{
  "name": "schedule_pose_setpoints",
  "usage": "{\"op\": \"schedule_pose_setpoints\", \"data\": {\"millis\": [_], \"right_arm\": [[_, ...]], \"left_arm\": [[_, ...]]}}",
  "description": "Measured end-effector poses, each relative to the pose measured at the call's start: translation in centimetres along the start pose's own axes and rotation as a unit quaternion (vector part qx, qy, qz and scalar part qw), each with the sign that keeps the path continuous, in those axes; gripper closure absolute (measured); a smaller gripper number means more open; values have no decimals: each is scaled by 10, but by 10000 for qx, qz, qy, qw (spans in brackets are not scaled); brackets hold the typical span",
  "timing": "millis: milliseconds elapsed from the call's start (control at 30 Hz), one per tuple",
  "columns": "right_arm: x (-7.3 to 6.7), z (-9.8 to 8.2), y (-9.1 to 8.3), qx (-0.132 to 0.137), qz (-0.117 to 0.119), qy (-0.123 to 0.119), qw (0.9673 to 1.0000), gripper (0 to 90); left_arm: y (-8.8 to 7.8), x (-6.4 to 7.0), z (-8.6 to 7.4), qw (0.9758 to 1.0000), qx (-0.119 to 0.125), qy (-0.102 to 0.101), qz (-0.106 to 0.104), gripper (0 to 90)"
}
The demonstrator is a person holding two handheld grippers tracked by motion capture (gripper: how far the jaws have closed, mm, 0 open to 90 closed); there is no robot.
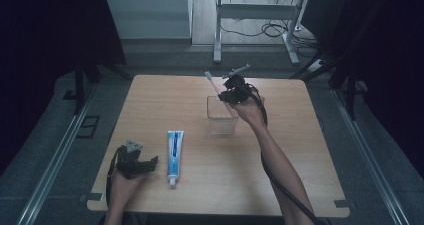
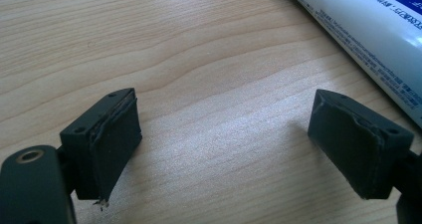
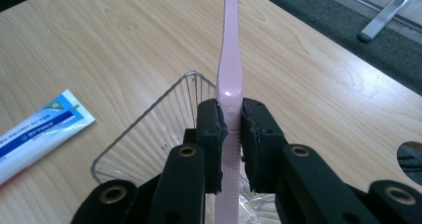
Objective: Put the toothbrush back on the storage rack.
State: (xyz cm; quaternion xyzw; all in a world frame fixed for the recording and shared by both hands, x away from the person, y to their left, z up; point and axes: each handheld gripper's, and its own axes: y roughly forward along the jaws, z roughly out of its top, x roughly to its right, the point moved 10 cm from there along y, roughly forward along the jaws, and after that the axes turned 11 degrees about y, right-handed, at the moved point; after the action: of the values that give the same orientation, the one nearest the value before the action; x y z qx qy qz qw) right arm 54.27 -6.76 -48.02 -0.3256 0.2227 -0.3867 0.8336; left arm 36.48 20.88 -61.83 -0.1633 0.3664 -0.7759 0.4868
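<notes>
Nearest to the person, the left gripper (image 1: 145, 163) rests low over the wooden table (image 1: 300, 155) with its jaws spread apart and nothing between them, just beside the toothpaste tube (image 1: 174, 155) that lies flat. Farther away, the right gripper (image 3: 234, 134) is clenched on the handle of a pink toothbrush (image 3: 230, 59). The toothbrush stands tilted over the clear ribbed cup (image 1: 222, 116), its lower end inside the cup and its head pointing to the far edge.

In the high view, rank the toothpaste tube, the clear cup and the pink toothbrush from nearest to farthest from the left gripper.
From the left gripper, at the table's near left corner:
1. Toothpaste tube, lying just to its right.
2. Clear cup, farther back and right, near the table's middle.
3. Pink toothbrush, over the cup's far side, clamped in the right gripper.
</notes>
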Motion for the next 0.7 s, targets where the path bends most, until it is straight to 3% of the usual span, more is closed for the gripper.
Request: {"op": "schedule_pose_setpoints", "data": {"millis": [700], "right_arm": [[3,-25,23,-398,43,35,9992,781]], "left_arm": [[0,0,0,10000,-1,1,3,130]]}}
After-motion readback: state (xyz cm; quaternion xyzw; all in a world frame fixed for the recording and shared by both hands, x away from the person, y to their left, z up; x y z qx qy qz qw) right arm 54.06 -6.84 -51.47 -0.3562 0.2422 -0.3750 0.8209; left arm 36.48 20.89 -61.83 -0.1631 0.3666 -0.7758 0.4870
